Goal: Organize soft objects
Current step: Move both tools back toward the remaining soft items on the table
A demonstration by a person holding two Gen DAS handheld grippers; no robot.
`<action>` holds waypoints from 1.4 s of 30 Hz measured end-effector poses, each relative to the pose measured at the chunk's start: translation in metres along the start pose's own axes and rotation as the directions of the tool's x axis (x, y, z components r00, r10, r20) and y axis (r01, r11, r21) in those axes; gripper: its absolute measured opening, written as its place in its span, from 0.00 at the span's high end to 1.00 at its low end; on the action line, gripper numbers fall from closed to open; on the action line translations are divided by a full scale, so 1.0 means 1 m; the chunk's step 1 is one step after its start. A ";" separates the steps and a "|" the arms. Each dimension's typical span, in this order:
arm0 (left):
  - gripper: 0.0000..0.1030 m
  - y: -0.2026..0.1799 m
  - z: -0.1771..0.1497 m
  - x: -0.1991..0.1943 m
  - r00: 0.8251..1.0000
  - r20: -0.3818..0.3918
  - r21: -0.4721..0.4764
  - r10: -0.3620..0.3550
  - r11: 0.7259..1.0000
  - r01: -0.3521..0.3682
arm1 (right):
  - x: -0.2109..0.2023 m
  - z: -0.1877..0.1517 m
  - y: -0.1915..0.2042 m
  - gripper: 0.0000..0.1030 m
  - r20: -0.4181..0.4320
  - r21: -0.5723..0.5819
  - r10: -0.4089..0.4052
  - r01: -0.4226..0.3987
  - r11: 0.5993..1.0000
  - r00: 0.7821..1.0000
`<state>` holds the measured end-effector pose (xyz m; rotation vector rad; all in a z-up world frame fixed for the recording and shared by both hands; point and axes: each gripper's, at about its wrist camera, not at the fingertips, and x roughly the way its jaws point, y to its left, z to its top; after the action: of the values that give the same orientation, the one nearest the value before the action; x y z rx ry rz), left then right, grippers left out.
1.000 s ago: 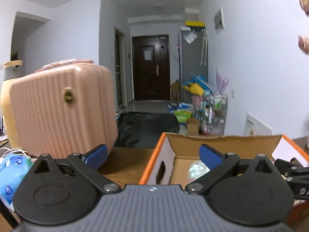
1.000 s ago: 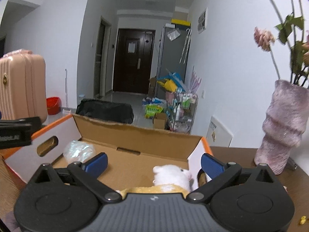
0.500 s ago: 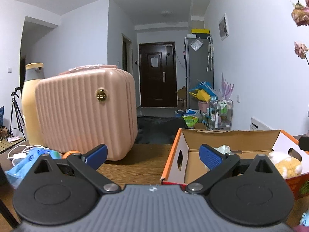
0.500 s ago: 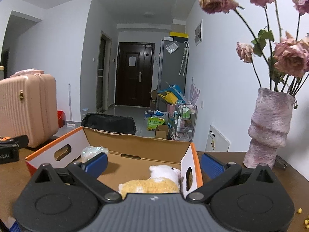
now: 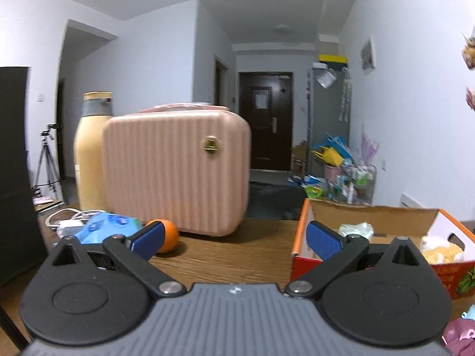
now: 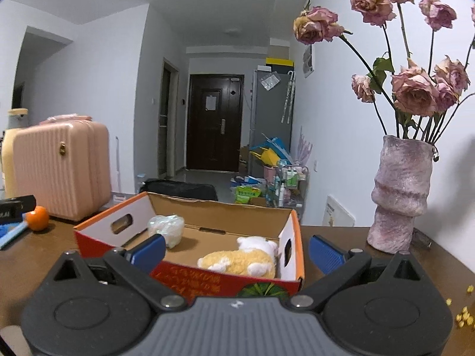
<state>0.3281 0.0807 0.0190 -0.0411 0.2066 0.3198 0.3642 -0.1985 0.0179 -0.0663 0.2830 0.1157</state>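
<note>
Wood-grain table (image 6: pixel 341 237), brown, low sheen. Corrugated cardboard box (image 6: pixel 207 210): raw kraft inside, glossy red-orange print outside. Inside the box: fluffy yellow-and-white plush toy (image 6: pixel 240 262); crinkled glossy plastic-wrapped bundle (image 6: pixel 165 229). Left of the box: ribbed, satin-smooth hard-plastic pink case (image 5: pixel 178 175) with gold metal clasp (image 5: pixel 210 145); dimpled orange fruit (image 5: pixel 167 238). Right of the box: rough, matt, stone-like mauve vase (image 6: pixel 399 191) with dry, papery roses (image 6: pixel 412 89). Matt black plastic left gripper (image 5: pixel 234 237), textured blue pads (image 5: pixel 322 241).
</note>
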 end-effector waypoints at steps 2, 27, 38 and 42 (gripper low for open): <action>0.00 0.008 0.001 -0.007 1.000 0.007 -0.021 0.012 1.000 -0.012 | -0.009 -0.005 0.000 0.00 0.009 0.010 0.016 -0.016 1.000 1.000; 0.00 0.041 -0.015 -0.079 0.992 -0.107 -0.024 -0.061 0.998 0.059 | -0.097 -0.041 0.012 0.00 0.018 0.018 0.046 -0.047 0.999 0.999; 0.00 0.039 -0.029 -0.112 0.976 -0.174 -0.007 -0.127 0.992 0.128 | -0.134 -0.056 0.018 0.00 0.025 0.023 0.066 -0.067 0.997 0.997; 0.00 0.040 -0.034 -0.123 0.970 -0.199 -0.001 -0.140 0.990 0.143 | -0.144 -0.062 0.017 0.00 0.017 0.035 0.074 -0.074 0.997 0.997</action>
<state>0.1948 0.0789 0.0105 -0.0746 0.4026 0.1716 0.2082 -0.2018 -0.0014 -0.0196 0.2723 0.1848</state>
